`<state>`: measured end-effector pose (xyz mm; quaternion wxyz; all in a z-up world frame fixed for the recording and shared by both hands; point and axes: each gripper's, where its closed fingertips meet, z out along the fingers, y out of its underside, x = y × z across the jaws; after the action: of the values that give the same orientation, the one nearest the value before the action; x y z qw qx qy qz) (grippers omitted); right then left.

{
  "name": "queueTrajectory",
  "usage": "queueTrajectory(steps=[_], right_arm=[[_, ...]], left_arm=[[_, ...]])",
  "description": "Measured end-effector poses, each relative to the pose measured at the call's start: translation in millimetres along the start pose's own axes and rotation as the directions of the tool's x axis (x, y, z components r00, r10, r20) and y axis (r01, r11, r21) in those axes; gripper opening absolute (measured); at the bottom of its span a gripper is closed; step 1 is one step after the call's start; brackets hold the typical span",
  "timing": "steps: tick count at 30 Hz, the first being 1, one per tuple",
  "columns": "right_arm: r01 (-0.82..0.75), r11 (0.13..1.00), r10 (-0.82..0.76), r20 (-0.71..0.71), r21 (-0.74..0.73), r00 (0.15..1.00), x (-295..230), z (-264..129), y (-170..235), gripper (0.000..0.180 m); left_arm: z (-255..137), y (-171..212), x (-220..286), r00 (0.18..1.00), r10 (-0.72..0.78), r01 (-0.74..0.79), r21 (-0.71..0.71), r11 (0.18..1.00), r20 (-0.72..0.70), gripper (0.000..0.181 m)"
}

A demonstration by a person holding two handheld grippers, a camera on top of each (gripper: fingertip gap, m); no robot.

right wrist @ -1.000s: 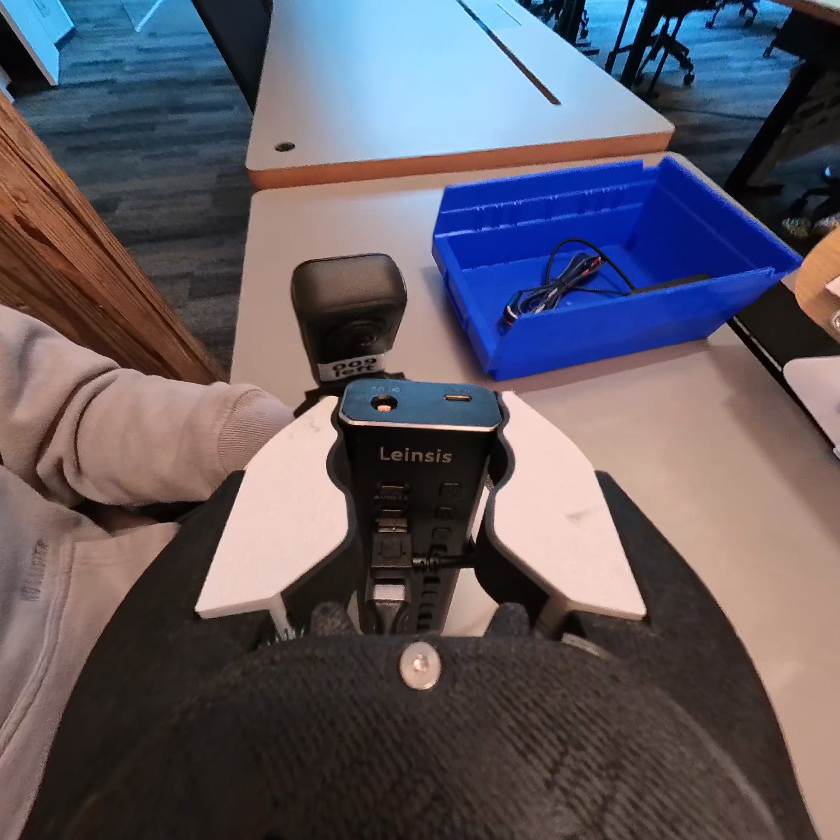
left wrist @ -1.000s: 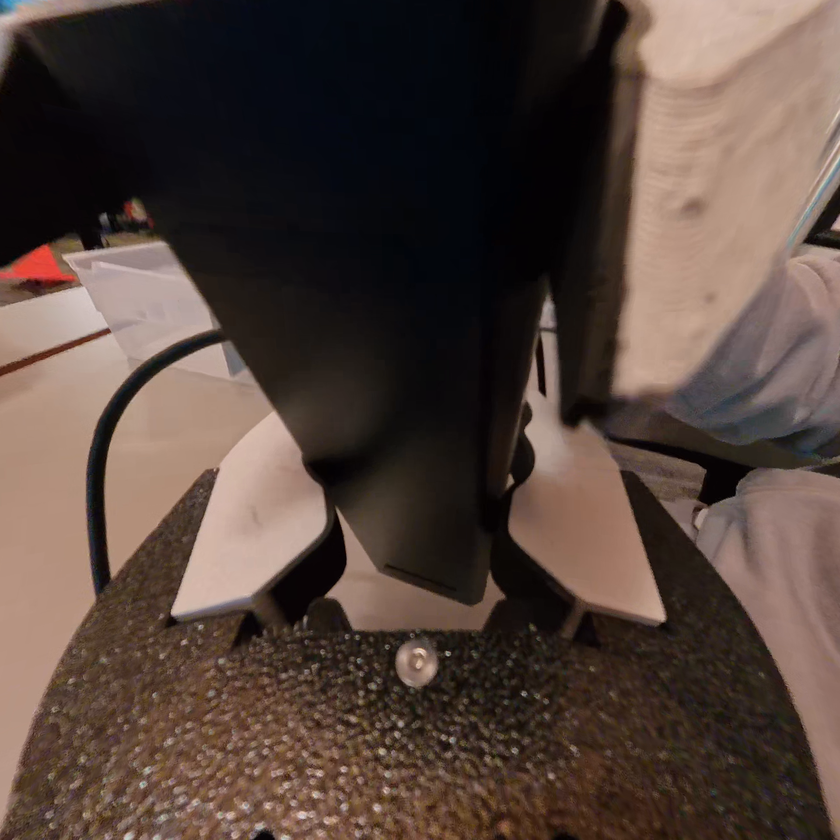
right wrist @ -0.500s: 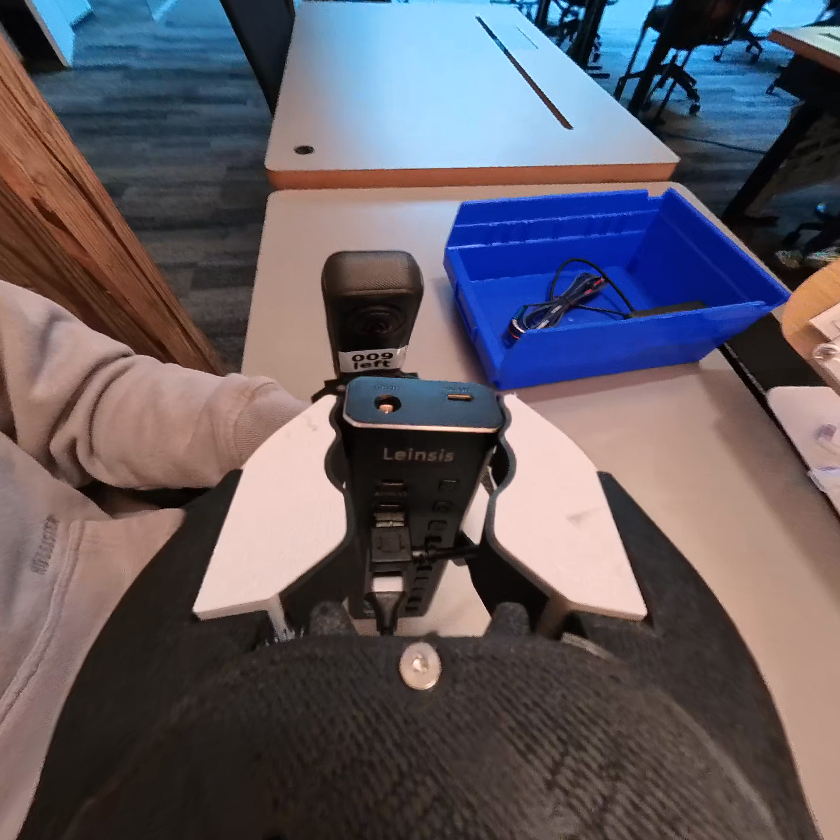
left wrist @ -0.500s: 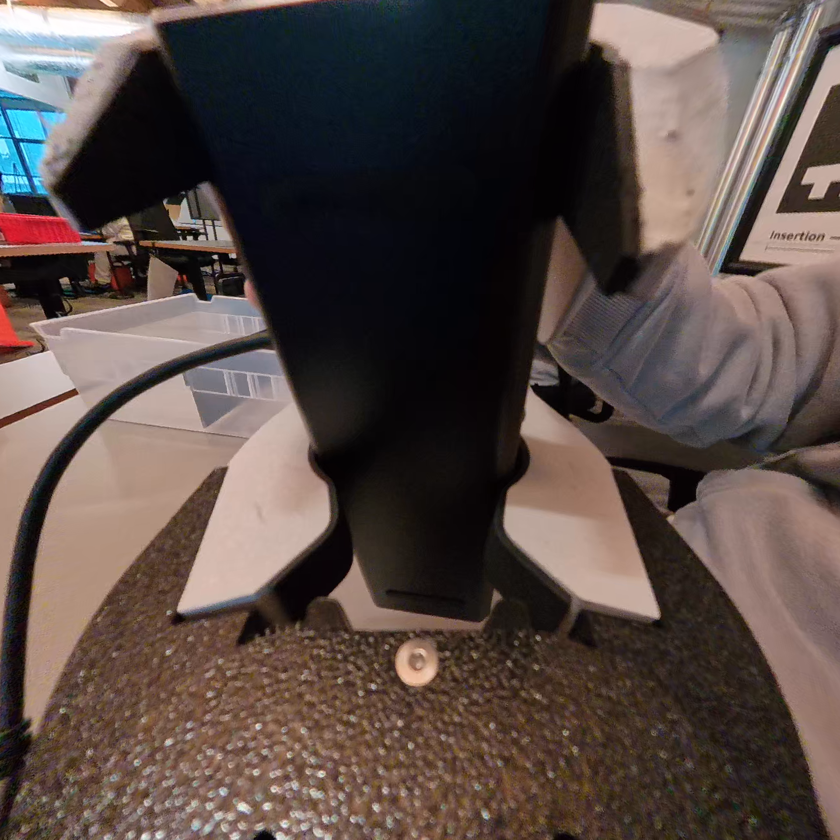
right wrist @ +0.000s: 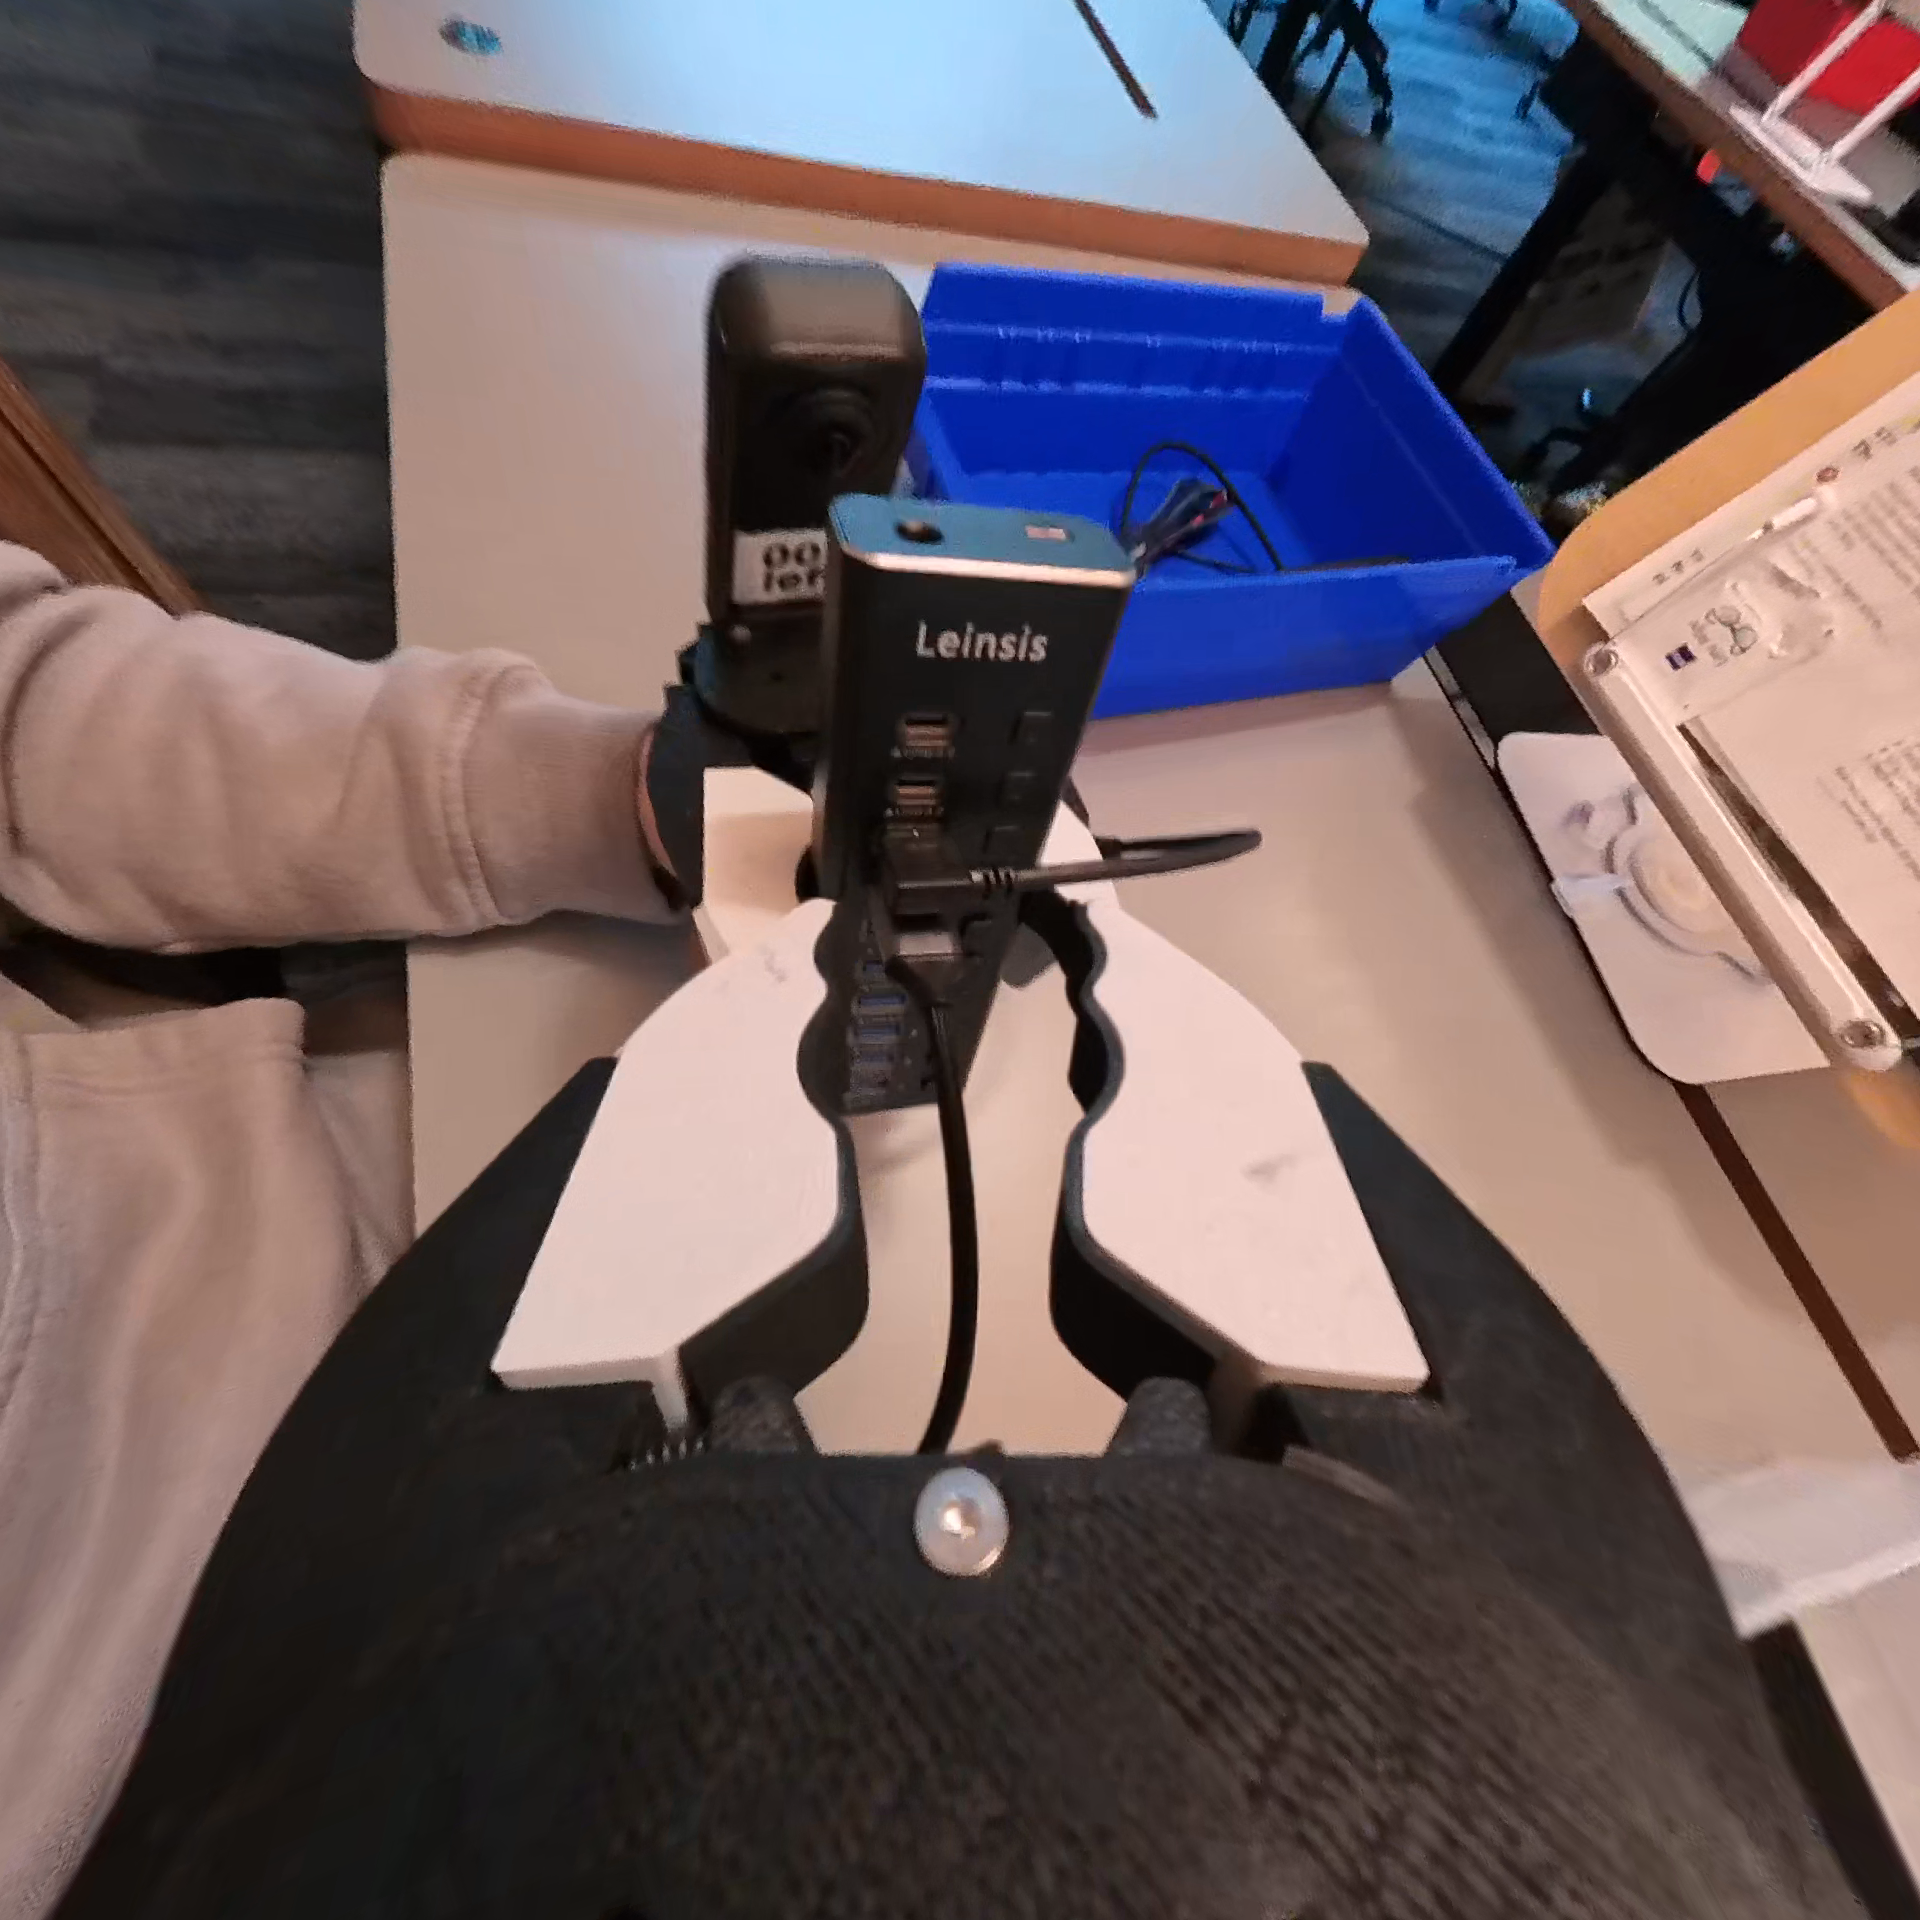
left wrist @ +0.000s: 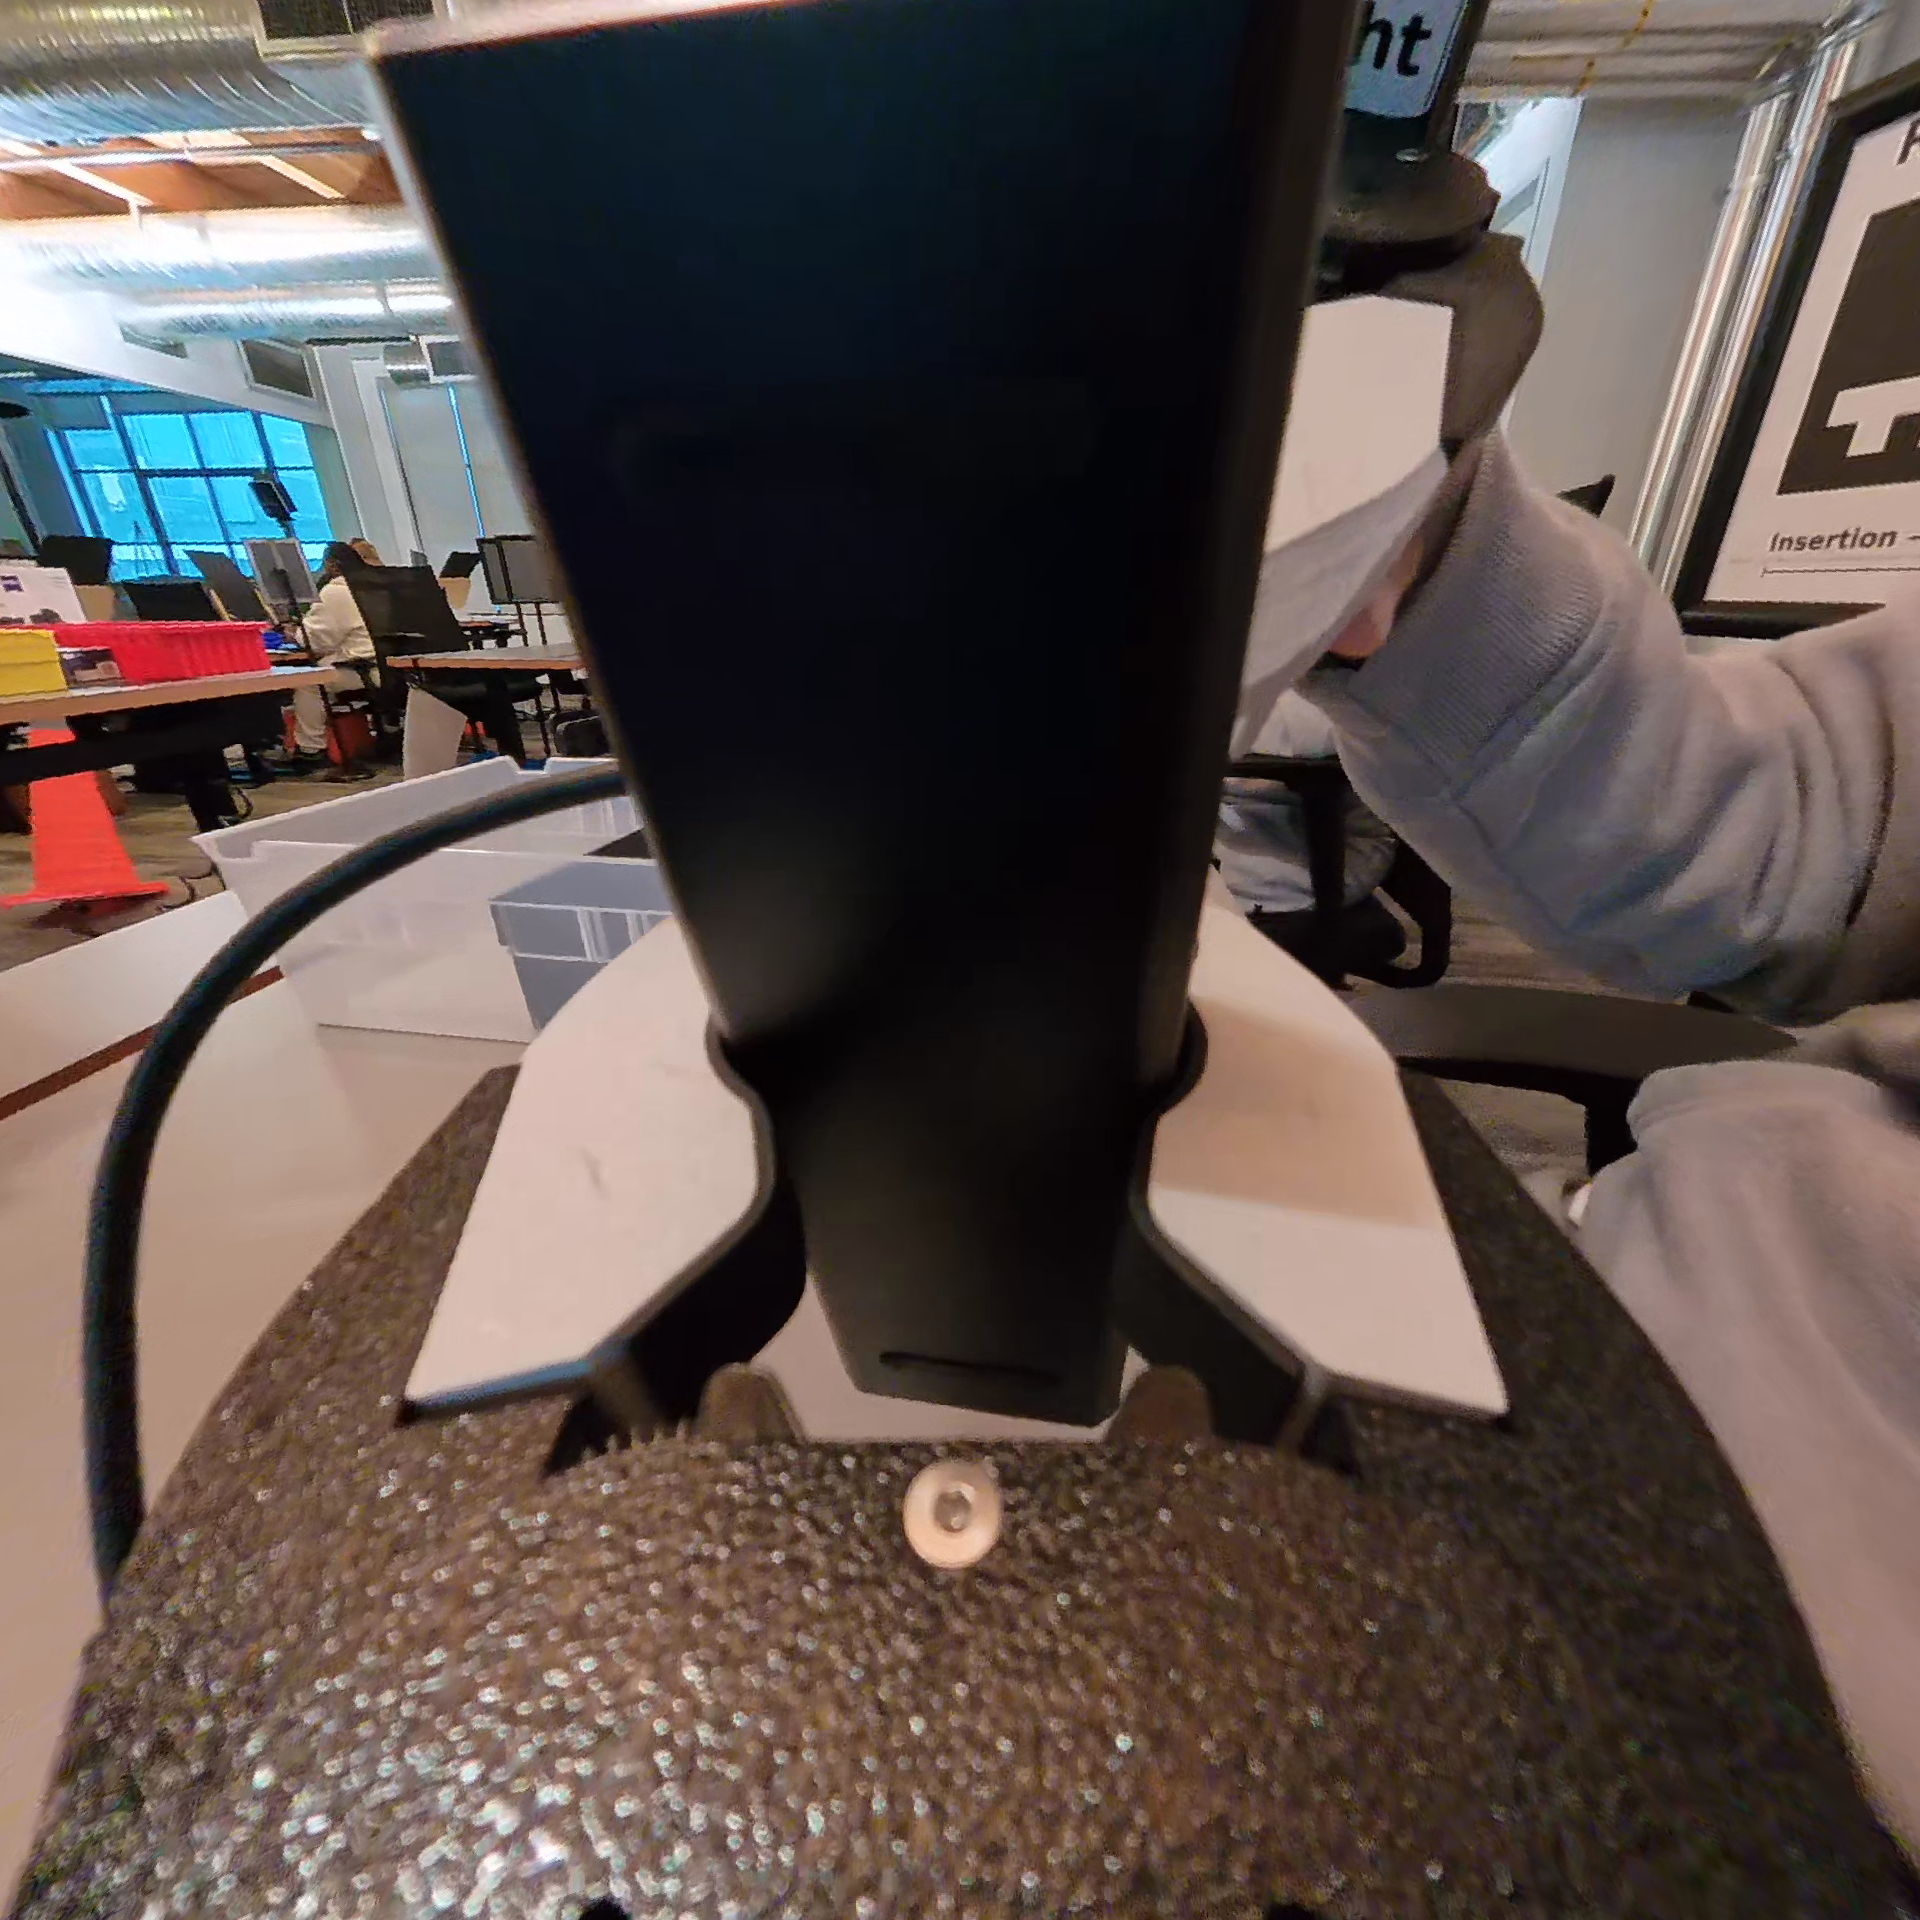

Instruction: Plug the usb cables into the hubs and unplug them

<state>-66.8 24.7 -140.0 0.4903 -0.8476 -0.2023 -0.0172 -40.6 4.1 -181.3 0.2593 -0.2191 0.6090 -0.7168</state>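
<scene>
White fingers [left wrist: 1299,1195] of the left gripper [left wrist: 961,1216] pinch the hub [left wrist: 883,623] by its narrow sides, low on the body, so its dark back fills the left wrist view & most of its length stands free above the grip. Right gripper [right wrist: 961,1049] jaws are spread wide, holding nothing; the hub [right wrist: 966,727] sits out ahead of them w/ the port face toward the right cam, and whether the left tip brushes its lower edge I can't tell. Two plugs are seated mid-row: one cable [right wrist: 956,1226] drops straight back between the open jaws, the other [right wrist: 1101,868] sticks out toward the right. Beyond that, a blue bin [right wrist: 1247,499] w/ more wire [right wrist: 1184,509] rests on the table [right wrist: 1403,987], a clear bin [left wrist: 416,914] shows in the left view, and a clipboard [right wrist: 1766,727] sits off to the right. Risks, as I judge them: next is prob. re-closing on a plug, and the dangling cable lies right in the closing path, so the jaws may catch cord instead of plug body. Pulling by cord strains the connector. Hub is held low, so any pull up top levers it & it could twist or slip in the left grip. An off-axis tug could jam the plug. Loop of cable [left wrist: 135,1143] by the left gripper could snag.
</scene>
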Motion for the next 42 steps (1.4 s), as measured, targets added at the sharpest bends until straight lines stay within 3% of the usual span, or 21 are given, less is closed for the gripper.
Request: queueTrajectory(steps=[5, 10, 19, 23, 36, 42], right_arm=[[-0.007, 1.000, 0.007, 0.001, 0.016, 1.000, -8, 0, 9, 0.038], [-0.064, 0.998, 0.063, 0.050, 0.026, 0.997, -14, 6, 19, 0.017], [-0.136, 0.988, 0.129, 0.097, 0.073, 0.987, -15, 6, 24, 0.013], [-0.151, 0.983, 0.140, 0.102, 0.108, 0.985, -17, 7, 25, 0.025], [-0.210, 0.971, 0.196, 0.120, 0.115, 0.973, -17, 10, 19, 0.016], [-0.228, 0.967, 0.214, 0.130, 0.110, 0.968, -17, 10, 18, 0.021]], left_arm=[[2, 2, 4, 1.000, 0.001, -0.001, -0.006, 1.000, -0.025, 0.074], [3, 2, 9, 0.999, 0.019, -0.019, -0.002, 1.000, -0.047, 0.074], [2, 2, 9, 0.998, 0.039, -0.040, -0.008, 0.999, -0.042, 0.074], [4, 6, 9, 0.998, 0.049, -0.050, -0.033, 0.998, -0.040, 0.074], [6, 8, 11, 0.998, 0.052, -0.054, -0.046, 0.997, -0.043, 0.074], [6, 6, 10, 0.999, 0.030, -0.031, -0.032, 0.999, -0.040, 0.074]])
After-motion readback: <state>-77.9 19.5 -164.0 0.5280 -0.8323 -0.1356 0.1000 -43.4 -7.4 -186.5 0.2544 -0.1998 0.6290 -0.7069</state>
